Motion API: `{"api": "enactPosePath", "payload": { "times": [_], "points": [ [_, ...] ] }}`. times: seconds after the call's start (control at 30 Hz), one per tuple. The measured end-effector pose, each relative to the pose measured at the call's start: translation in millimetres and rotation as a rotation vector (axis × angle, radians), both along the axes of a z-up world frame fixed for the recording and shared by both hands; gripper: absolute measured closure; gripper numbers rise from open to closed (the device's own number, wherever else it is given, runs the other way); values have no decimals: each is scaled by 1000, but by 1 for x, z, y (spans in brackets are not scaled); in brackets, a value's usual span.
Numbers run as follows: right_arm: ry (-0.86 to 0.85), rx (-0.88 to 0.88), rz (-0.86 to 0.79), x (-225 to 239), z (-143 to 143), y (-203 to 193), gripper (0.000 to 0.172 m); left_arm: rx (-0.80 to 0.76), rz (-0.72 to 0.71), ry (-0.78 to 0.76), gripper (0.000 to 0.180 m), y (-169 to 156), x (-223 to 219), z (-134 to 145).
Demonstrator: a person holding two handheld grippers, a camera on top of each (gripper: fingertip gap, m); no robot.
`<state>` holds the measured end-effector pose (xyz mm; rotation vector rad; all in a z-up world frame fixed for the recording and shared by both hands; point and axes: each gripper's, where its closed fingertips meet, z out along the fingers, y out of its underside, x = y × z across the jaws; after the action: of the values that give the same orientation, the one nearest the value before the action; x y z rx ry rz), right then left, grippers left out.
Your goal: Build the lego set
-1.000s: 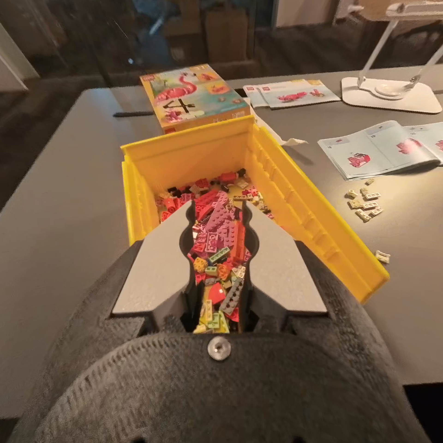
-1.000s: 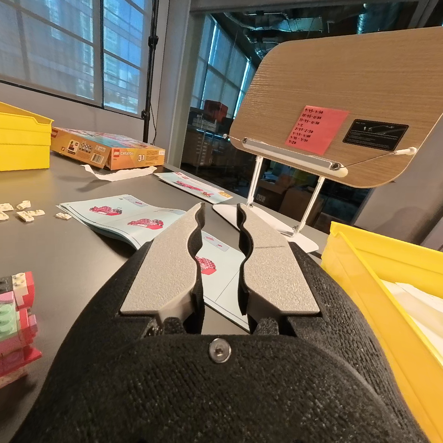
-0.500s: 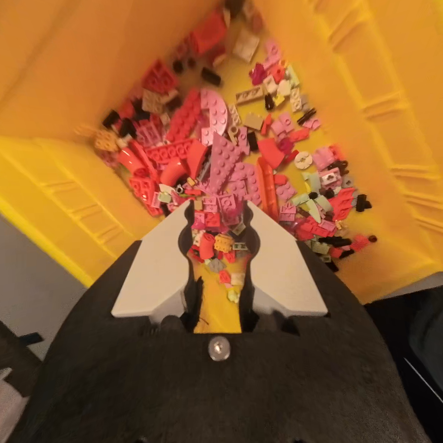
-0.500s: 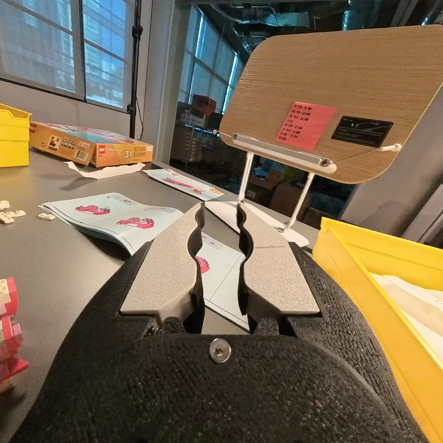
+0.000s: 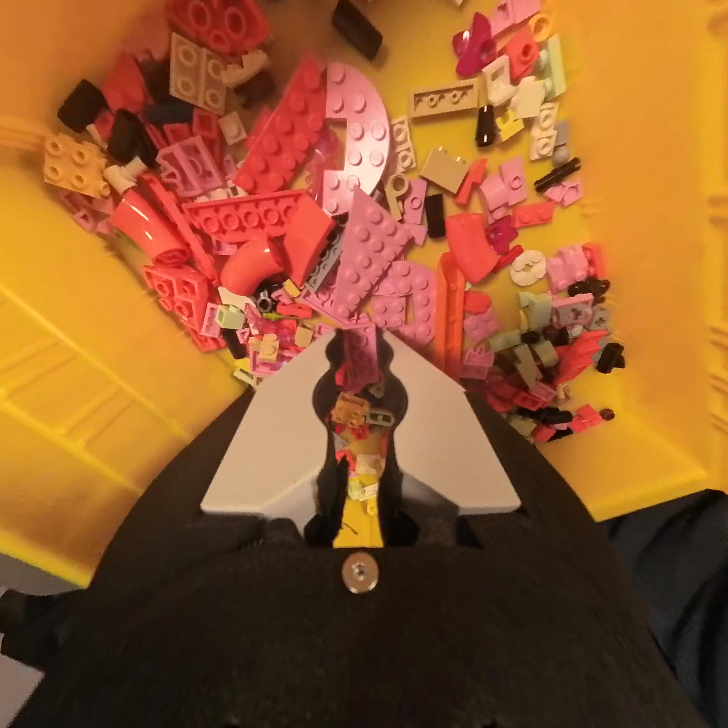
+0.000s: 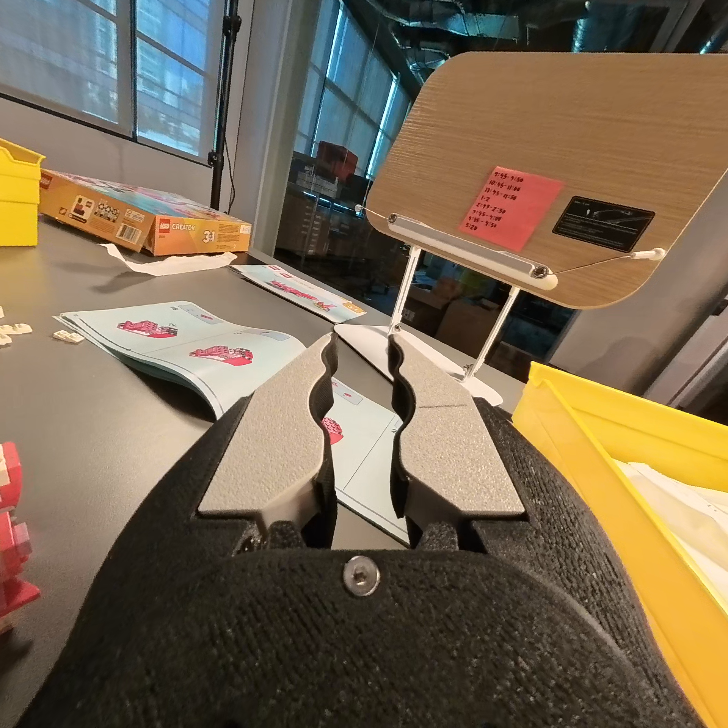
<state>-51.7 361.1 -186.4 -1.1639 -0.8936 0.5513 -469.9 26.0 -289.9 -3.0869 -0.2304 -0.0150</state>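
1. two handheld grippers show, each in its own wrist view.
2. left gripper (image 5: 359,342) reaches down into a yellow bin (image 5: 98,394) whose floor is strewn with small building bricks in pink, coral, black, tan and pale green.
3. its fingers are clamped on a dark pink studded plate (image 5: 360,350), which stands on edge between the tips, at the near edge of the brick pile (image 5: 315,220).
4. just beyond the tips lie a pink wedge plate (image 5: 368,260) and a coral curved piece (image 5: 252,262).
5. right gripper (image 6: 362,346) hovers low over a dark grey table (image 6: 78,402), fingers apart with bare air between them.
6. under and ahead of it lies an open pale blue instruction booklet (image 6: 189,346); past the tips is the white base of a wooden book stand (image 6: 551,165).
7. to its right sits a second yellow bin (image 6: 583,453) holding white paper; a red brick model (image 6: 12,520) stands at the left edge, and an orange set box (image 6: 130,220) lies farther back.
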Motion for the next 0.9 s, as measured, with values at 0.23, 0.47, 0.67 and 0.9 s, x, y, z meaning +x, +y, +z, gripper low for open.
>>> {"api": "enactPosePath", "payload": {
  "times": [0.23, 0.47, 0.67, 0.9],
  "points": [
    [-29, 16, 9, -4, -3, -3, 151, 152, -4, -41, 165, 18, 3, 26],
    [-39, 33, -4, -4, -3, -3, 147, 774, 38, -59, 165, 54, 32, 143],
    [-14, -17, 55, -7, -2, -10, 147, 1320, -143, -297, 165, 69, 144, 239],
    [-31, -10, 169, -17, 1, -30, 147, 1505, -332, -664, 166, 93, 259, 242]
  ]
}}
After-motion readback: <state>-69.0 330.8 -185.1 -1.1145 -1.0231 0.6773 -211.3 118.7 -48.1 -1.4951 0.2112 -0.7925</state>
